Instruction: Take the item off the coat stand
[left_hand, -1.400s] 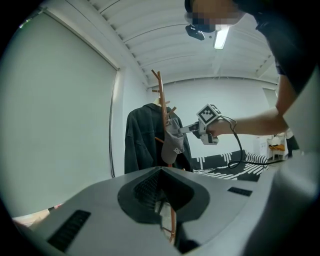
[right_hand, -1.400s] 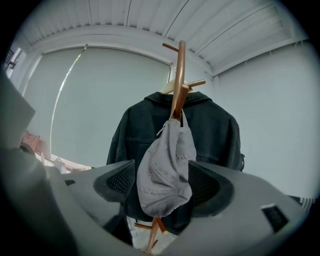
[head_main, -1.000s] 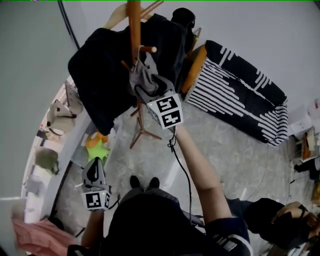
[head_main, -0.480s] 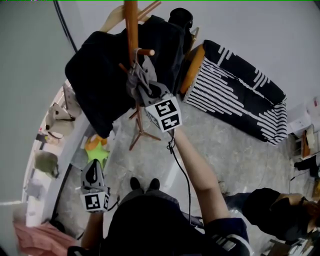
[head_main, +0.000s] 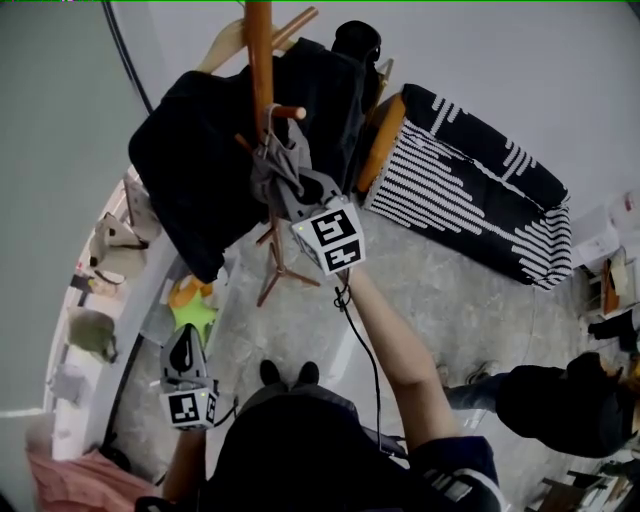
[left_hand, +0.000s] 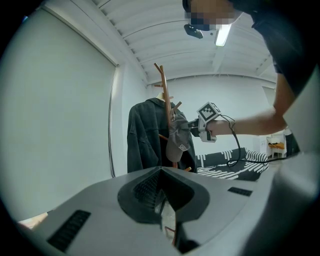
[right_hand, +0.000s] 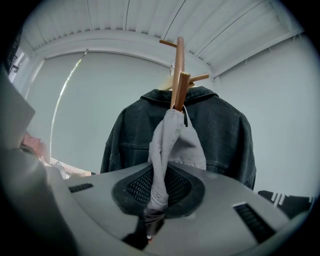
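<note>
A grey cap hangs from a peg of the wooden coat stand, in front of a dark denim jacket. My right gripper is raised to the cap, and its jaws are closing with the cap's bunched cloth pinched between them. In the right gripper view the cloth runs from the peg down into the right gripper. My left gripper hangs low at the left, far from the stand, its jaws together with nothing in them. In the left gripper view the cap shows far off.
A black-and-white striped sofa with an orange cushion stands right of the stand. A low shelf with small things and a green star toy lie at the left. Another person crouches at lower right.
The right gripper's jaws have closed on the grey cap and it has shifted slightly left. The left gripper has sunk a little. The person at lower right has moved.
</note>
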